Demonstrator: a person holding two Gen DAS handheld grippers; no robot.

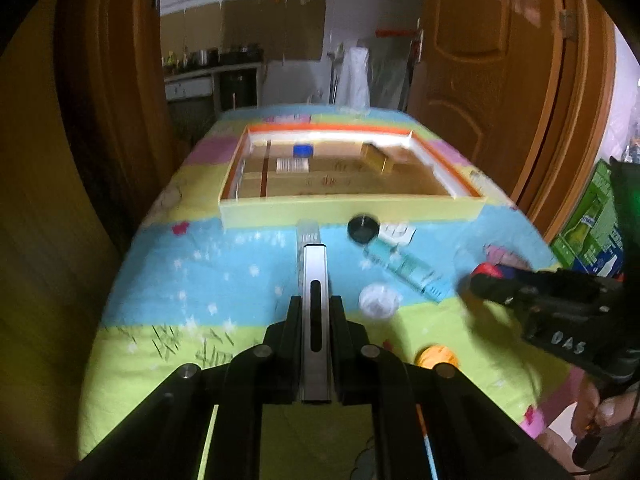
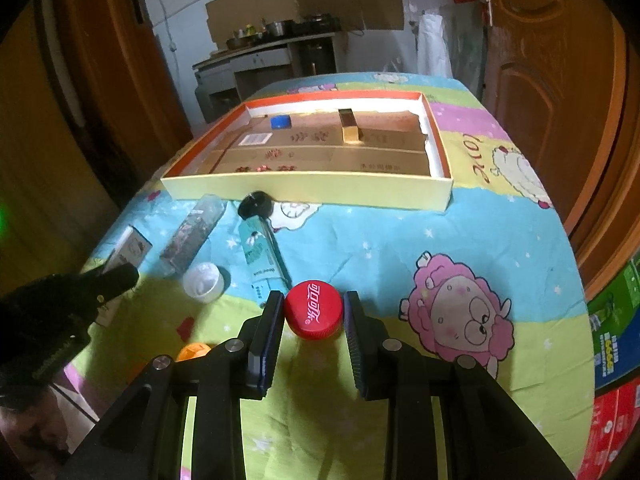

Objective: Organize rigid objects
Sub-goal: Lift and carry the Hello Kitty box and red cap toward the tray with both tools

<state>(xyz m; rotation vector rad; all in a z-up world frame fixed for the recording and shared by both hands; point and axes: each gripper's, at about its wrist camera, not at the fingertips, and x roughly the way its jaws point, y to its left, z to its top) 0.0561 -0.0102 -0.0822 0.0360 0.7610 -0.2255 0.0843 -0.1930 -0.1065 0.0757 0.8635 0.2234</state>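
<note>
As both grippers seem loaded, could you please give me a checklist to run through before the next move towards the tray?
1. Left gripper shut on the thin flat card box: ok.
2. Right gripper shut on the red plastic bottle cap: ok.
3. Bare floor left in the shallow cream-walled cardboard tray: ok.
4. Flat box lifted off the cloth: cannot tell.
5. Low path to the tray clear: not ok, the round black lid lies before its near wall.

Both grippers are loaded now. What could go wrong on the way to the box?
The left gripper pinches a thin flat box on edge; it could pivot or slip. The red cap in the right gripper is round and may pop out. The tray has a raised near wall; a low carry could clip it.
</note>
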